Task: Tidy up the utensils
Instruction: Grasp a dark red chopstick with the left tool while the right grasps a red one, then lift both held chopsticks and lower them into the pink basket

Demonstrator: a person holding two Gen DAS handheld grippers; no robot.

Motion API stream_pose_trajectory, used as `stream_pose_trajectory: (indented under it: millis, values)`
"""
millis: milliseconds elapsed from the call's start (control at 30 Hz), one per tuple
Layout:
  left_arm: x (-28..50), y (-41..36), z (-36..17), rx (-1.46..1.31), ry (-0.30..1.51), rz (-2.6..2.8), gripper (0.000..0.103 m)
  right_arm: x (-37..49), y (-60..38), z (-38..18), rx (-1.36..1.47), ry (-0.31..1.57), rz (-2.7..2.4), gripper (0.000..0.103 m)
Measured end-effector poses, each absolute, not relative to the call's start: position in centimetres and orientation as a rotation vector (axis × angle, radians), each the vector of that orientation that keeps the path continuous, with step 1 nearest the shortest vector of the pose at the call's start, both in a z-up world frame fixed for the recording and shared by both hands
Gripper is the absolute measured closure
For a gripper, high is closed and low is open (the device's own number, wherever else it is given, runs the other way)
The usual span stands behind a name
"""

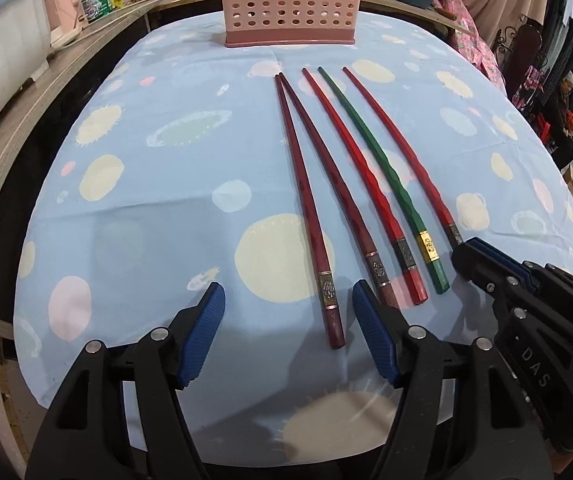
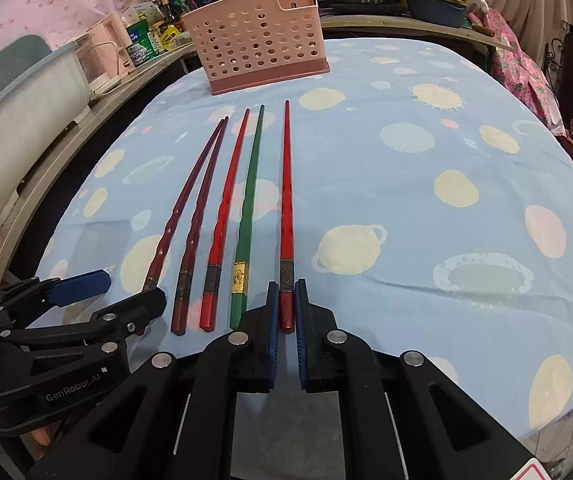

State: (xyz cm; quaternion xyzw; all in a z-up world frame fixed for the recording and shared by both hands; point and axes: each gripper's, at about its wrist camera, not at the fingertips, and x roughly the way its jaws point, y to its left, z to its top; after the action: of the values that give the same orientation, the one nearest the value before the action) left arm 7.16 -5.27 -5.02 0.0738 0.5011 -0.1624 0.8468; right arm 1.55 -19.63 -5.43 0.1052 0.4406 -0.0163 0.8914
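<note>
Between your right gripper (image 2: 285, 304) pads sits the butt end of the rightmost red chopstick (image 2: 286, 184), pinched just behind its metal band while the shaft lies flat on the table (image 2: 426, 184). Grip looks low and near the thick end, likely so the tip can swing up toward the holder.

Your left gripper (image 1: 288, 312) is spread wide, nothing pressed; the leftmost dark red chopstick (image 1: 306, 200) has its butt lying between the blue pads, untouched. Probably lining up for its own pick.

Between those two: another dark red stick (image 1: 338, 188), a bright red one (image 1: 360, 176) and a green chopstick (image 1: 382, 168), all roughly parallel, tips pointing away, butts toward you.

Beyond the tips, the pink perforated utensil basket (image 2: 254, 48) stands upright at the table's far edge, apparently the destination. No chopstick visibly in it yet.
</note>
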Motion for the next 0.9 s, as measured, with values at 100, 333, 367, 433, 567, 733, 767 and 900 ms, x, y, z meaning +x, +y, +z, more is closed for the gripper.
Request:
stream_pose_trajectory:
  millis: [100,333,367,433,567,733,767,900]
  values:
    - [7.2,-5.3,-5.0,0.158,1.055,-0.340,0.041,1.5,-19.7,-5.4,0.219,0.915,-0.033,0.096]
    - [7.2,-5.1,-4.9,0.165,1.046,-0.325,0.054,1.5,-19.6,-5.4,0.218,0.915,-0.033,0.096]
    - [7.2,-5.1,-4.9,0.164,1.045,-0.325,0.058,1.5,-19.6,-5.4,0.217,0.915,-0.033,0.096]
    - [7.3,-5.0,-4.9,0.163,1.045,-0.323,0.064,1.5,-19.7,-5.4,0.217,0.915,-0.033,0.096]
    - [7.3,-5.0,-4.8,0.160,1.046,-0.328,0.089,1.5,-19.6,-5.4,0.217,0.915,-0.033,0.096]
    - [7.4,-4.9,-4.7,0.154,1.052,-0.360,0.096,1.5,-19.6,-5.4,0.215,0.916,-0.033,0.096]
    - [7.5,-4.9,-4.7,0.150,1.056,-0.368,0.096,1.5,-19.6,-5.4,0.213,0.917,-0.034,0.096]
    - [7.6,-4.4,-3.9,0.129,1.055,-0.377,0.096,1.1,-19.8,-4.9,0.209,0.912,-0.041,0.096]
